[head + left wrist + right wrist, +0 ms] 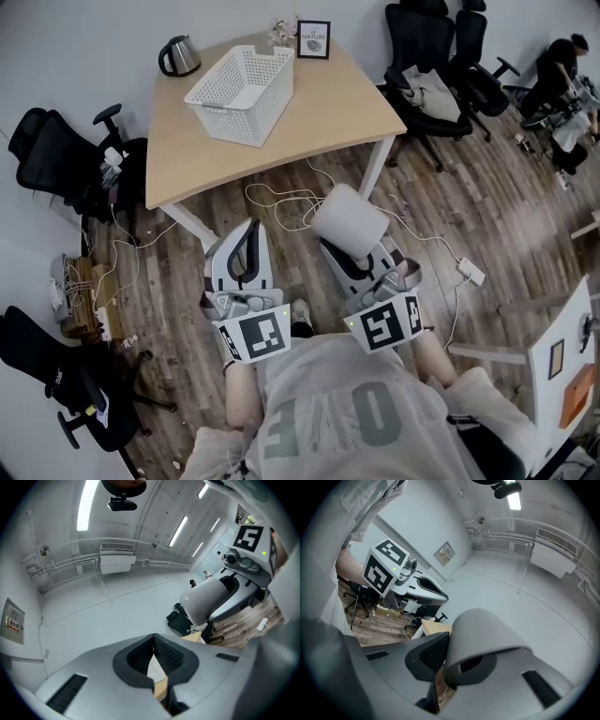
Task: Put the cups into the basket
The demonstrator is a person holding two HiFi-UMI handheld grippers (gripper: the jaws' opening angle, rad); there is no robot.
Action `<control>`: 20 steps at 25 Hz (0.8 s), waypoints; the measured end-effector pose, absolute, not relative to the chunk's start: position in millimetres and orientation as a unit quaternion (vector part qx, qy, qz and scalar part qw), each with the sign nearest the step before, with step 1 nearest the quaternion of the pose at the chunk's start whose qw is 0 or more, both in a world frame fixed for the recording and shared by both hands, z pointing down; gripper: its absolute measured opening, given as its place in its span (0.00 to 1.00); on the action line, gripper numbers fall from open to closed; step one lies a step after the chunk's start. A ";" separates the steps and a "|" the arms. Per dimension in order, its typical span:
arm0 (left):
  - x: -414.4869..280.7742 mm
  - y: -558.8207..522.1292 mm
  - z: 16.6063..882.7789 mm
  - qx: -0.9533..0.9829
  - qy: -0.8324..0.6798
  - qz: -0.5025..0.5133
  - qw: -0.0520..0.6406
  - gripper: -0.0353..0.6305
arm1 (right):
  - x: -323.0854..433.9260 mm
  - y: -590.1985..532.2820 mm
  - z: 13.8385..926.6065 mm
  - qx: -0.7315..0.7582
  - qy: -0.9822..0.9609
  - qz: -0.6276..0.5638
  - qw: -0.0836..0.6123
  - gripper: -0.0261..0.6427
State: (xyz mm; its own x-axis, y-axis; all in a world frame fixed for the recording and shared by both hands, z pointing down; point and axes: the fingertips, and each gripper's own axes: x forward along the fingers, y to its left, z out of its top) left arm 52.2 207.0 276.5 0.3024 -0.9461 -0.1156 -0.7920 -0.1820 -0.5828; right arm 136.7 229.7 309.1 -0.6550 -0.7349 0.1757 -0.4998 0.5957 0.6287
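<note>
A white mesh basket [242, 94] stands on the wooden table [333, 108] ahead of me, nothing visible inside it. My right gripper [363, 246] is shut on a pale grey cup [349, 220], held on its side above the floor short of the table. In the right gripper view the cup [487, 634] fills the jaws, one dark pad pressed to its wall. The left gripper view shows that cup [208, 602] off to the right. My left gripper [251, 227] is level with the right one, its jaws shut with the tips touching [153, 637] and nothing between them.
A black kettle [178, 54] and a framed picture [313, 39] sit at the table's far edge. Black office chairs [56, 155] [436, 56] flank the table. Cables [281, 202] and a white adapter [472, 272] trail over the wood floor. A person [558, 70] is at far right.
</note>
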 end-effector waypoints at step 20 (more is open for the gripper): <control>-37.8 32.9 274.8 -0.777 0.557 -0.112 0.273 0.07 | 47.5 56.8 313.5 0.377 -0.864 -0.247 0.226 0.09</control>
State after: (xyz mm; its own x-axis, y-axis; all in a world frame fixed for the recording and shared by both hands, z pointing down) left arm -37.8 32.9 274.8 0.3550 -0.9259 -0.1295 -0.8036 -0.2314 -0.5484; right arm 47.5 56.8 313.5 -0.6137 -0.7628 0.2035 -0.5397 0.5934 0.5972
